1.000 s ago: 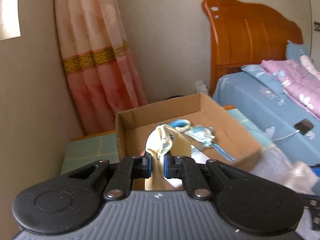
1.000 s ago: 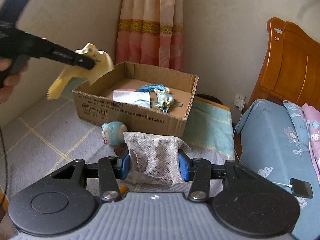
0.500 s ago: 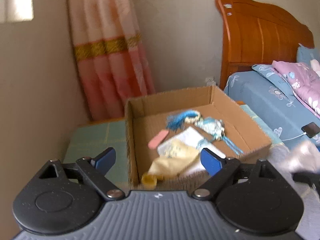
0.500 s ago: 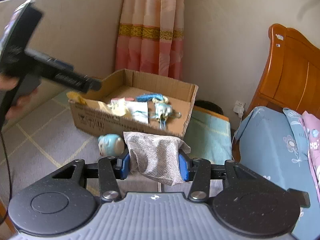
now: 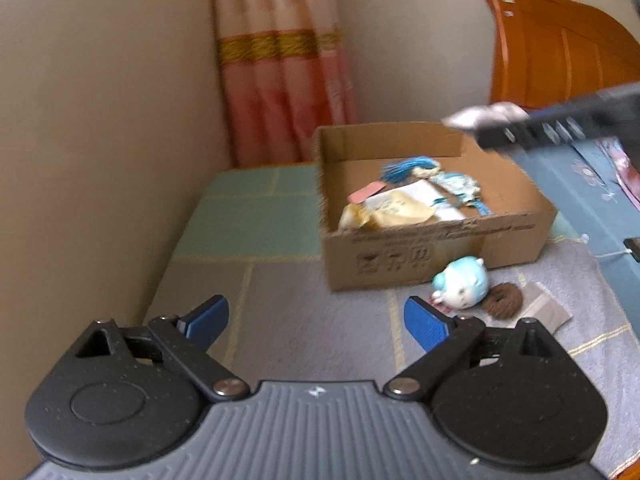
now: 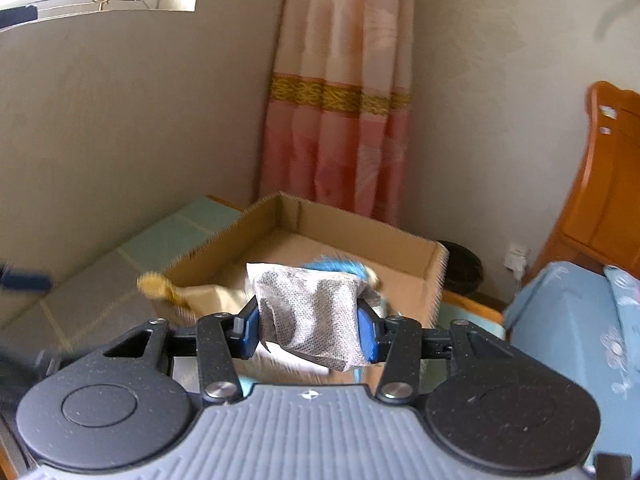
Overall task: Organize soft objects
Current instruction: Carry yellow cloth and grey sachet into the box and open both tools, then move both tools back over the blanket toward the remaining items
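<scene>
A bed with a grey checked cover [image 5: 312, 320] fills the corner of the room, with a pale green patch toward the wall. A pink and peach curtain [image 6: 340, 120] with a gold band hangs behind it, and an orange wooden headboard [image 5: 560, 52] stands to the right, above blue flowered bedding [image 6: 568, 320].

On the cover sits an open cardboard box [image 5: 436, 256]. Inside it lie a cream-yellow cloth [image 5: 388, 210] draped near the front wall, a small pink strip [image 5: 366, 192] just behind it, and a blue tasselled toy [image 5: 436, 172] toward the back. In front of the box, on the cover, rests a round pale blue plush toy [image 5: 462, 282], with a brown hair scrunchie [image 5: 504, 300] just beside it on a flat greyish packet [image 5: 548, 312].

The left gripper [image 5: 316, 320] hovers over the bed cover, short of the box, its blue pads spread wide with nothing between them. The right gripper [image 6: 308, 322] is clamped on a grey mesh fabric pouch [image 6: 312, 312], pressed from both sides by the pads and held above the near edge of the box. From the left gripper's camera, that same pouch shows as a pale blur at the tip of the other tool, over the far right corner of the box.
</scene>
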`<state>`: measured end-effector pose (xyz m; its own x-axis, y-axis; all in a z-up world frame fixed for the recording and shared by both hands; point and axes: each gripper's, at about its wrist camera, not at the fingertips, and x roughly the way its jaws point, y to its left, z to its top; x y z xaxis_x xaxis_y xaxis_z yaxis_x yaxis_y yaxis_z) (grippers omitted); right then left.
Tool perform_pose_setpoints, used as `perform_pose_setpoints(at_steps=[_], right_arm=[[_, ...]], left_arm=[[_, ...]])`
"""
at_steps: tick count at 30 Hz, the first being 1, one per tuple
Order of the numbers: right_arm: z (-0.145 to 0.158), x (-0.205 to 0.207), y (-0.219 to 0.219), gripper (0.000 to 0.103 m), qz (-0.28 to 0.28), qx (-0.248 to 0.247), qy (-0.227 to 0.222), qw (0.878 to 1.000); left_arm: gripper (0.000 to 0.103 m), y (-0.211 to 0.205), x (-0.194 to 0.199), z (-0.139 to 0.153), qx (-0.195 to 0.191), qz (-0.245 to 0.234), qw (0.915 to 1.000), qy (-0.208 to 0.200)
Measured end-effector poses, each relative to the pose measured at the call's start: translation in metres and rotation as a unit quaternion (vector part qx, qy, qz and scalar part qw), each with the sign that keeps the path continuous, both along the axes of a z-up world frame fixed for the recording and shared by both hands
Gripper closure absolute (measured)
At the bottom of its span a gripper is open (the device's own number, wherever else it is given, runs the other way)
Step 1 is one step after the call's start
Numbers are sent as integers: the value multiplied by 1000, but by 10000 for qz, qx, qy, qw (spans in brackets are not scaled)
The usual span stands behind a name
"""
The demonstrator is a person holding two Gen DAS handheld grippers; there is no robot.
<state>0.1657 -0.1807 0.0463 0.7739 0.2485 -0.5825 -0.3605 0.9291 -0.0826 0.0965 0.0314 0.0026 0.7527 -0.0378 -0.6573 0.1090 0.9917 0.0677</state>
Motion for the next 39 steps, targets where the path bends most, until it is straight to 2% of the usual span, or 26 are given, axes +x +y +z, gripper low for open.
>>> perform_pose_setpoints(at_steps=[9,14,16,18,19,26,30,32,39], right_arm=[[10,97,39,51,277,24,201,9994],[3,150,60,51,106,30,358,9993],[-3,172,68,43,35,68,446,9990],[-11,190,73,24,-134,69,670,9976],[-13,194,73,22,-184,58,708,9973],[-6,172,61,5,-173,-19,632,9978],[4,144,56,3,-187,-93,635,9978],[7,127,54,0,-168,-127,574,9981],[7,70,43,0,-206,-107,534,9983]], left_arm=[[9,27,-27,11,-36,506,9987,-96],[9,28,-35,11,100,598,9981,-52],[9,27,-37,9,101,586,9982,-6],[9,27,-38,6,54,538,9985,32],[9,26,-38,5,37,519,9986,67],[9,25,-37,3,-61,437,9990,75],[3,27,-42,3,-149,415,9990,15],[3,28,-44,4,-196,398,9990,-22],[3,28,-51,6,-315,335,9989,-91]])
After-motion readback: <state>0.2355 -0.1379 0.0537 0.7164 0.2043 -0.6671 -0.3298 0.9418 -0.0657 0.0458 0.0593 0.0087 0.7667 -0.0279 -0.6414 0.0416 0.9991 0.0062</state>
